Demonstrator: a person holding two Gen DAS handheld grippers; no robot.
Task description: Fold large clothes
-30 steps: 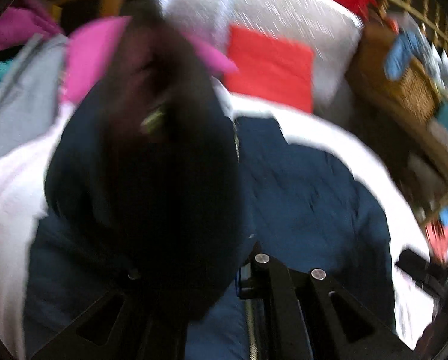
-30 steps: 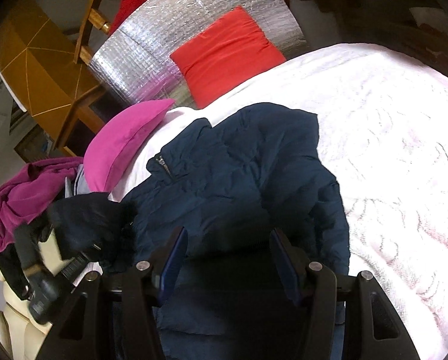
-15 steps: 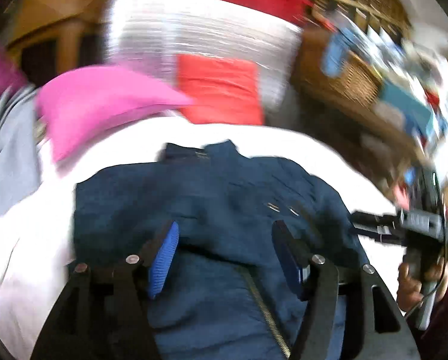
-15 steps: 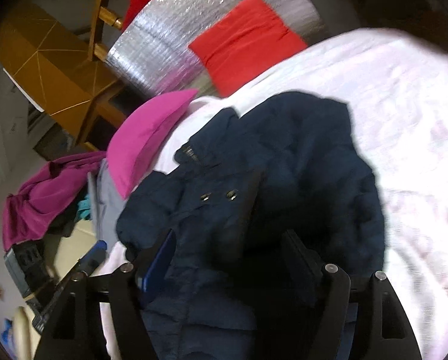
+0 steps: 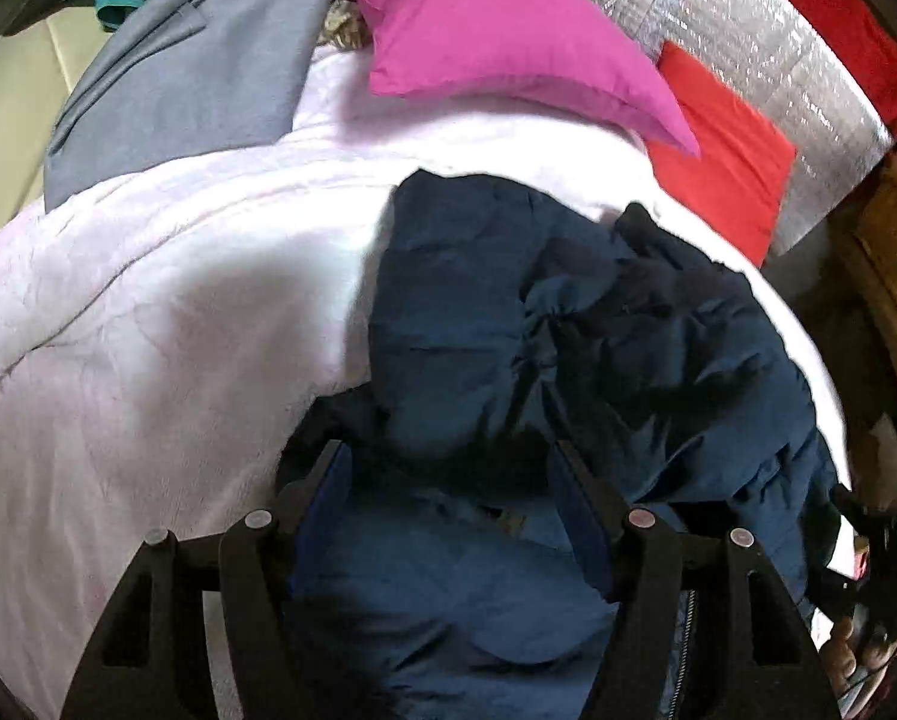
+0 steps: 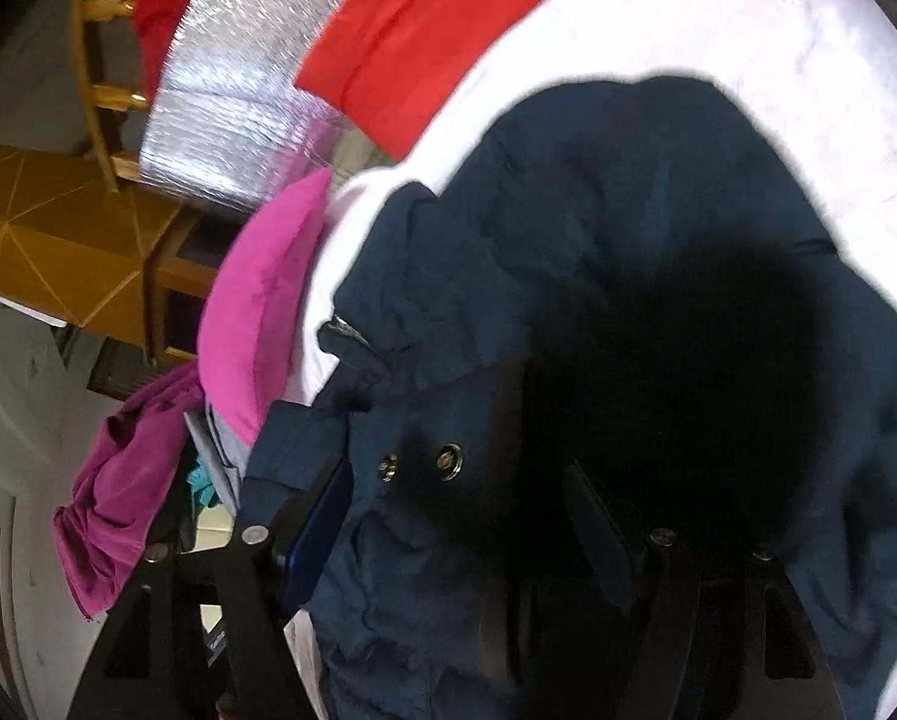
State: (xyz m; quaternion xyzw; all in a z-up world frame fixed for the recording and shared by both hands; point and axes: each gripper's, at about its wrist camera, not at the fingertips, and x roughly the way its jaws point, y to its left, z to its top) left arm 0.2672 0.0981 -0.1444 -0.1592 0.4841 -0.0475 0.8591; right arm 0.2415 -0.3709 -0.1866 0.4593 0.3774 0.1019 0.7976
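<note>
Navy jacket (image 5: pixel 598 324) is spread on white bedding (image 5: pixel 148 312); both the left gripper (image 5: pixel 454 498) and right gripper (image 6: pixel 460 504) are held wide apart over it (nothing clamped).

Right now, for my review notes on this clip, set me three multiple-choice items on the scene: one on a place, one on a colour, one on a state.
1. Where does the navy jacket lie?
A. on the pale bedspread
B. over the wooden chair
C. on the floor

2. What colour is the pillow nearest the grey garment?
A. red
B. pink
C. silver

3. How does the left hand-held gripper stand?
A. shut on the jacket
B. shut on the pillow
C. open

Answers:
1. A, the jacket is spread on the bedspread in both wrist views.
2. B, the pink pillow lies beside the grey garment, while the red cushion sits farther off by the silver panel.
3. C, its fingers stand wide apart over the jacket with fabric showing between them.
</note>
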